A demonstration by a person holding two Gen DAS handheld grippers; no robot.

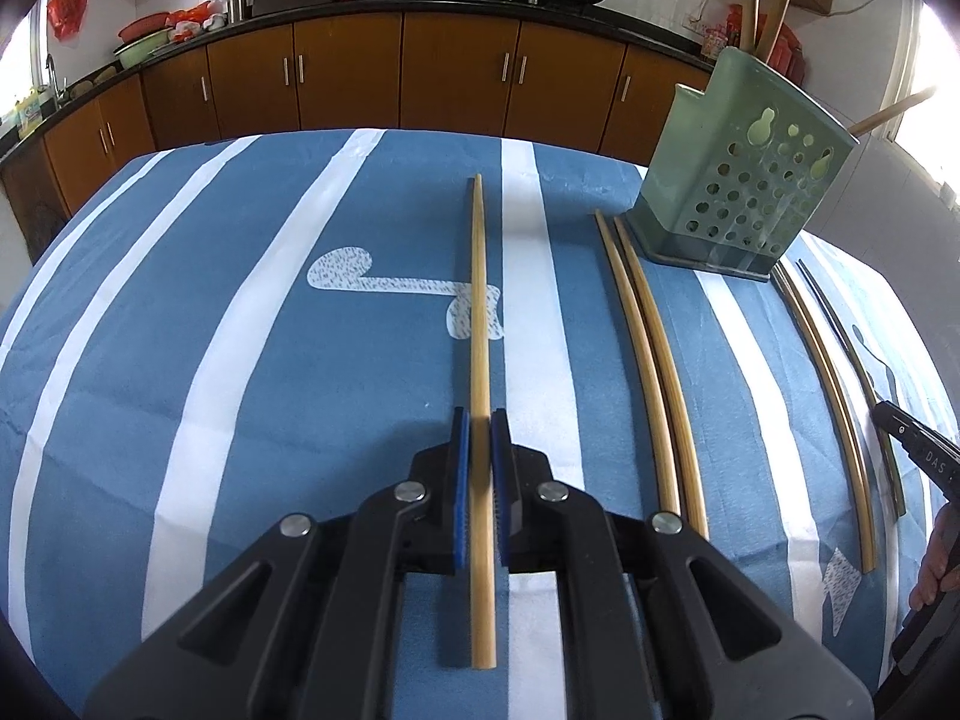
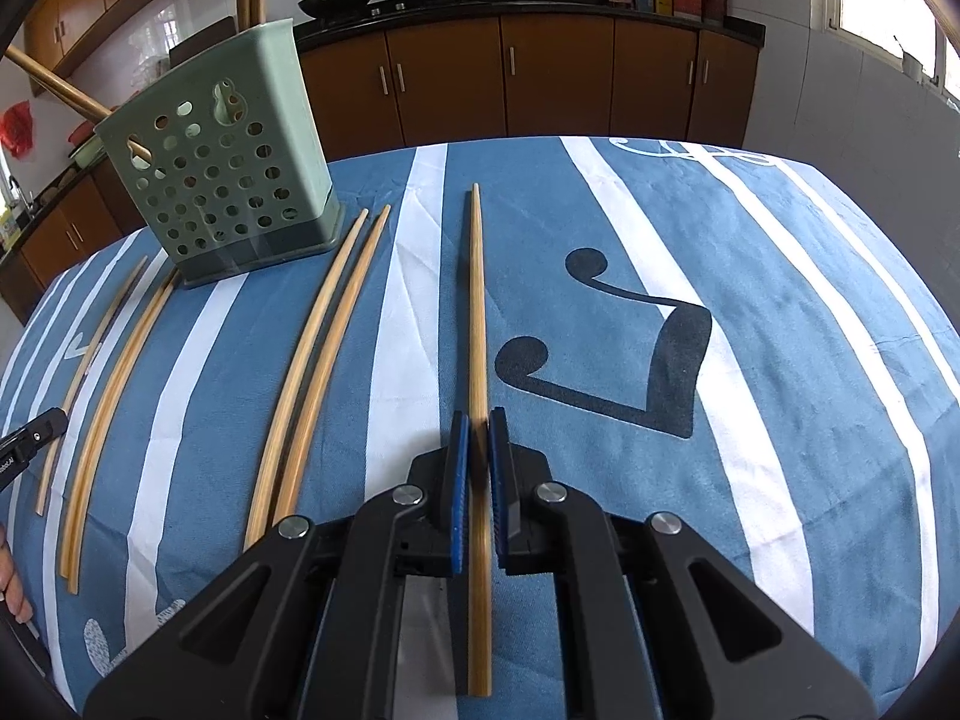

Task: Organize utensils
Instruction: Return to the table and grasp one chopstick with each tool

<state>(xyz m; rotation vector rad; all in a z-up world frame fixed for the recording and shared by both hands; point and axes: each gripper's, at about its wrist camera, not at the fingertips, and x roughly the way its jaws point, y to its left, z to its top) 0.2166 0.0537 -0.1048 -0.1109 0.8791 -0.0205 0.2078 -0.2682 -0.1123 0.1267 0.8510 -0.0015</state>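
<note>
My left gripper [image 1: 479, 420] is shut on a bamboo chopstick [image 1: 478, 300] that runs forward between its blue pads, low over the cloth. My right gripper [image 2: 478, 420] is shut on another bamboo chopstick [image 2: 476, 300] the same way. A pale green perforated utensil holder [image 1: 744, 180] stands on the table, to the right in the left wrist view and to the left in the right wrist view [image 2: 228, 168]; several utensils stick out of its top. A pair of chopsticks [image 1: 648, 348] lies on the cloth beside the holder, also seen in the right wrist view [image 2: 318, 354].
The table carries a blue and white striped cloth [image 1: 240, 360]. More chopsticks [image 2: 114, 384] lie on the far side of the holder. The other gripper's tip shows at each view's edge [image 1: 918, 456]. Brown kitchen cabinets [image 1: 456, 72] stand behind the table.
</note>
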